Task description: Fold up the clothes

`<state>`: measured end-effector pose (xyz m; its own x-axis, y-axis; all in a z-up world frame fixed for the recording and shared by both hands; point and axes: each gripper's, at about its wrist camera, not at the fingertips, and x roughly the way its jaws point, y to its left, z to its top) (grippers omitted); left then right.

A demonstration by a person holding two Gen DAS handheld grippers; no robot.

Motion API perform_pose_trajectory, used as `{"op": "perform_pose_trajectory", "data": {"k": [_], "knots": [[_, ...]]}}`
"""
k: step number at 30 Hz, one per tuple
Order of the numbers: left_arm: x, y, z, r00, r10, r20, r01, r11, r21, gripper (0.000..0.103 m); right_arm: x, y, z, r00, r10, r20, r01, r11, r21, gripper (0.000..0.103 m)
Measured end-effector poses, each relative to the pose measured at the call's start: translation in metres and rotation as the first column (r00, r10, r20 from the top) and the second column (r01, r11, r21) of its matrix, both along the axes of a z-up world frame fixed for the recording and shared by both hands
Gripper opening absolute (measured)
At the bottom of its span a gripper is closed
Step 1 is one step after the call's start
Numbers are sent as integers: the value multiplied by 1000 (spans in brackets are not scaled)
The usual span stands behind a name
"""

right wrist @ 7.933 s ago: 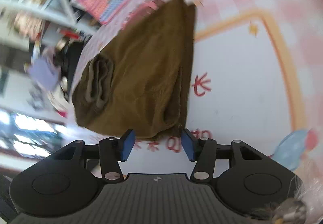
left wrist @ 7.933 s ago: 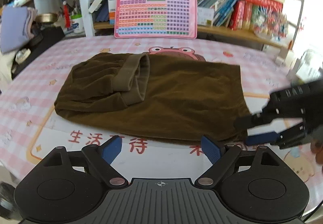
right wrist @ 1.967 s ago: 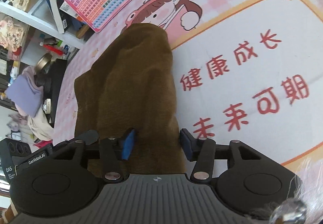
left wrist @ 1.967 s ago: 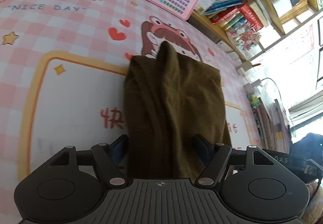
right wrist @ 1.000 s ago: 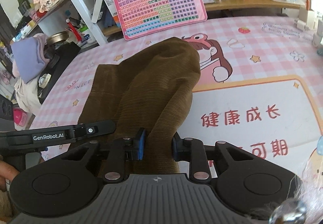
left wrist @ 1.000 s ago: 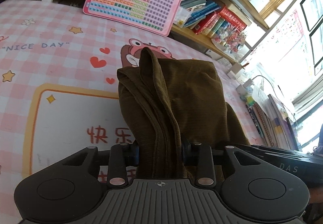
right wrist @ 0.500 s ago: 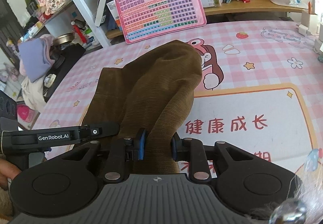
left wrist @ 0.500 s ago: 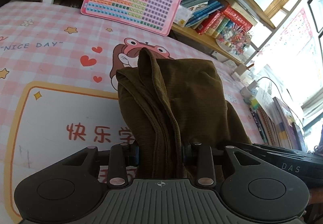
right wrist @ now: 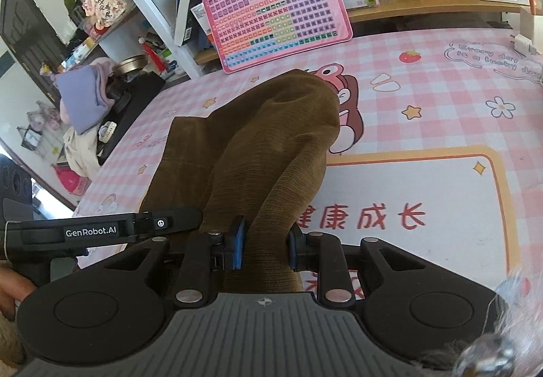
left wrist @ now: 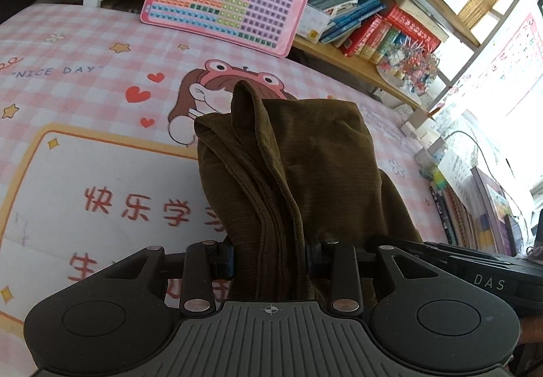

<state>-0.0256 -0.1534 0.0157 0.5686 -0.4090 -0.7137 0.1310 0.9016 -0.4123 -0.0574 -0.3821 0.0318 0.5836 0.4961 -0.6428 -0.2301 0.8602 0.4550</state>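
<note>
Both my grippers are clamped on the brown garment (left wrist: 305,170): left gripper (left wrist: 269,258) and right gripper (right wrist: 265,246) pinch its near edge, with the far end draped on the pink table mat (right wrist: 424,98).

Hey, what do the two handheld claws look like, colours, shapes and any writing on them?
Both are matte black plastic. The left claw and right claw each have a ribbed grey front plate with a crosshair mark, two round discs, silver pivot pins and blue finger pads. Seen side-on, one reads "GenRobot.AI", the other "DAS".
</note>
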Motion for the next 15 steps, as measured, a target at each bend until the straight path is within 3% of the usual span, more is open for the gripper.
{"op": "perform_pose_trajectory", "data": {"k": [15], "knots": [[4, -37, 9, 999, -31, 10, 31, 999, 19, 33, -8, -41, 0, 999, -48, 10, 48, 998, 41, 22]]}}
